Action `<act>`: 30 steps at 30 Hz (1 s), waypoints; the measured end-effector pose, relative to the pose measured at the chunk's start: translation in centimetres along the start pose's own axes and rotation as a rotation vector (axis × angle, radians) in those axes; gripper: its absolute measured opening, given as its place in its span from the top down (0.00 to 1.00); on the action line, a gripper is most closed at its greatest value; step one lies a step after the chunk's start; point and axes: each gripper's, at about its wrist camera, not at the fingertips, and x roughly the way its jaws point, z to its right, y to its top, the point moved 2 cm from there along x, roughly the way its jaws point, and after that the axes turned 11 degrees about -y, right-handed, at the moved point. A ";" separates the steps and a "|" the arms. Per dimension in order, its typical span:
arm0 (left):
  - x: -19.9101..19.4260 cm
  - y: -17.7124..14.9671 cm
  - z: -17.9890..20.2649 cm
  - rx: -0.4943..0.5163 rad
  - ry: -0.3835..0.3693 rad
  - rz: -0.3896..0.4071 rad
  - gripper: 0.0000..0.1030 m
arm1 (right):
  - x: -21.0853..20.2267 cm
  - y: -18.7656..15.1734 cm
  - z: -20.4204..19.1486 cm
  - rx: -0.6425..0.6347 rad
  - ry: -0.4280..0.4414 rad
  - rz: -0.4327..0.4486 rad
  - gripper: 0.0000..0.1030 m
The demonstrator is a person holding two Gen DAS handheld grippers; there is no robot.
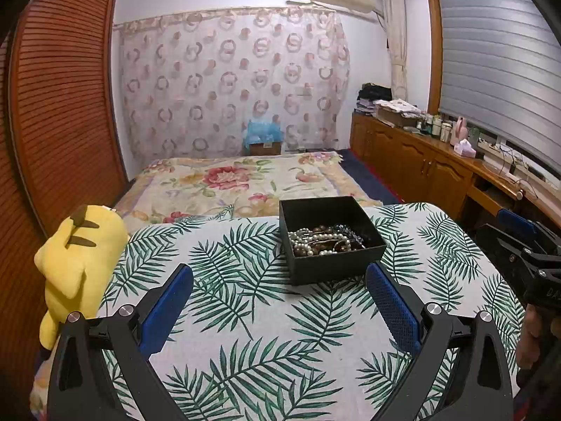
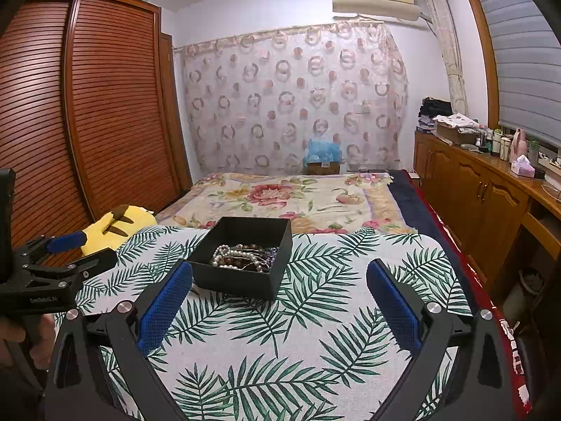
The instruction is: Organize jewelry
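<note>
A black box [image 1: 333, 242] holding a tangle of pearl and bead jewelry [image 1: 324, 240] sits on the leaf-patterned table [image 1: 245, 315]. The left claw [image 1: 279, 280] and right claw [image 2: 279, 277] hover before it, both spread wide and holding nothing.

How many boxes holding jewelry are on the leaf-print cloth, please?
1: a black open box sits toward the far edge of the leaf-print cloth, holding tangled pearl and brown bead strands; none elsewhere visible.

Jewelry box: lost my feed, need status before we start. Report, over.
Left gripper open, right gripper open, both empty. Black box on leaf-print cloth, tangled bead strands inside. Nothing in the way.
</note>
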 end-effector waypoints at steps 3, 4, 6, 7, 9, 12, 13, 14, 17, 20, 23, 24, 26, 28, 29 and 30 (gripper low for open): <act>0.0 0.0 0.0 0.001 0.000 0.000 0.08 | 0.0 0.0 0.0 0.001 0.001 0.000 0.03; 0.0 0.0 0.0 0.001 0.001 0.000 0.08 | 0.0 0.0 0.0 0.001 0.000 0.001 0.03; 0.0 0.0 0.0 0.000 0.000 0.000 0.08 | 0.0 0.0 0.0 0.002 -0.001 0.001 0.03; 0.0 0.0 0.0 0.000 0.000 0.001 0.08 | 0.0 0.1 -0.1 0.001 -0.001 0.000 0.03; 0.0 0.0 0.0 0.001 0.002 0.003 0.08 | 0.0 0.0 0.0 0.001 -0.002 0.002 0.03; 0.0 0.1 0.1 -0.004 0.002 0.002 0.08 | 0.0 0.0 0.1 -0.001 -0.006 0.006 0.03; -0.1 0.1 0.0 -0.003 0.003 0.003 0.08 | 0.0 0.1 0.1 -0.001 -0.006 0.006 0.03; -0.1 0.2 0.1 -0.003 0.003 0.003 0.08 | 0.0 0.0 0.1 0.000 -0.006 0.007 0.03; -0.1 0.1 0.0 -0.003 0.002 0.004 0.08 | 0.0 0.0 0.2 0.000 -0.005 0.007 0.03; -0.1 0.1 0.0 -0.003 0.002 0.003 0.08 | 0.0 0.0 0.2 0.000 -0.004 0.007 0.03; -0.1 0.1 0.0 -0.003 0.002 0.003 0.08 | 0.0 0.0 0.1 0.000 -0.005 0.007 0.03; -0.1 0.1 0.0 -0.004 0.002 0.003 0.08 | 0.0 0.0 0.1 0.000 -0.006 0.007 0.03; -0.1 0.1 0.0 -0.004 0.002 0.004 0.08 | 0.0 0.0 0.1 0.000 -0.005 0.007 0.03; -0.1 0.1 0.0 -0.003 0.002 0.004 0.08 | 0.0 0.0 0.1 0.000 -0.006 0.007 0.03; -0.1 0.1 0.0 -0.003 0.002 0.003 0.08 | 0.1 0.0 0.2 0.000 -0.006 0.007 0.03; -0.1 0.1 0.0 -0.003 0.002 0.003 0.08 | 0.0 0.0 0.1 0.000 -0.005 0.007 0.03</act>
